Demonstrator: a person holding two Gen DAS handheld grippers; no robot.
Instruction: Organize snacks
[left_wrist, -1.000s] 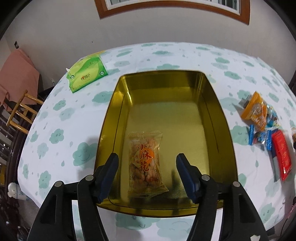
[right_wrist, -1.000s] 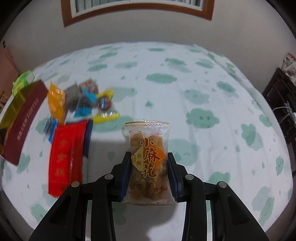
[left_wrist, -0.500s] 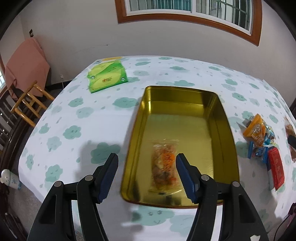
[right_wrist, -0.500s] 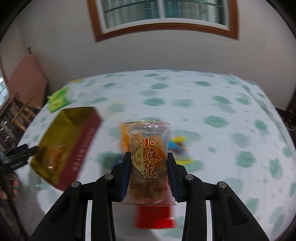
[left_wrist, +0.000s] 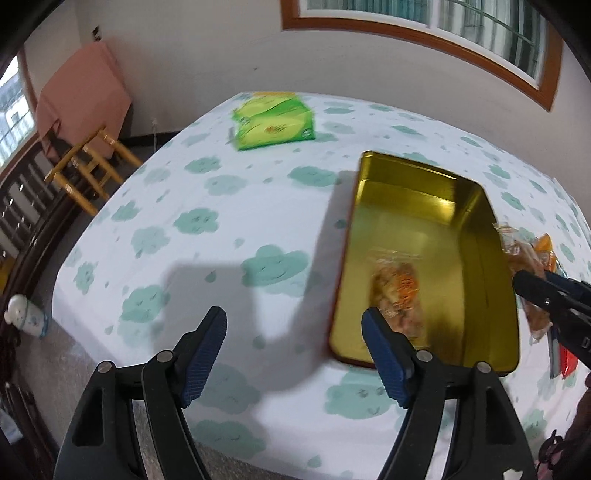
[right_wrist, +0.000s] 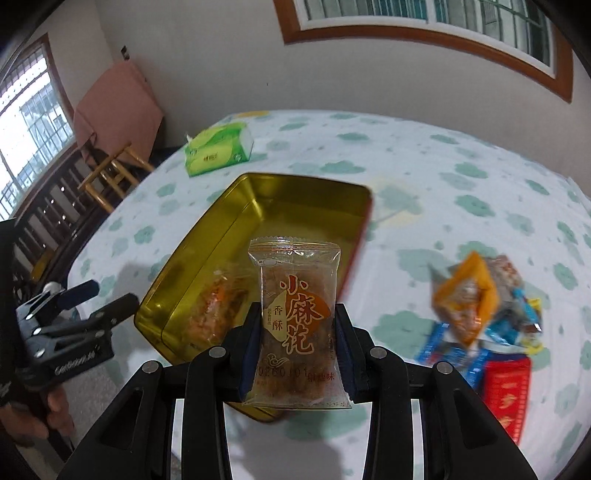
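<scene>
The right tongs (right_wrist: 297, 354) pinch an upright snack packet (right_wrist: 297, 325), with the gold tin (right_wrist: 236, 221) just ahead and below, long axis running away, while the empty left tongs (left_wrist: 295, 354) are opening beside it.

Setting: a lived-in room of a home. Table (left_wrist: 229, 236) under a white cloth printed with green clouds. Green tissue pack (left_wrist: 274, 120) at its far side. Wooden-framed window (right_wrist: 436, 22) with bars in the plain white far wall. Far left: yellow wooden chair (left_wrist: 92, 162), pink cloth (left_wrist: 79, 96) draped over it. Dark wooden railing (right_wrist: 48, 210) along the left edge.
</scene>
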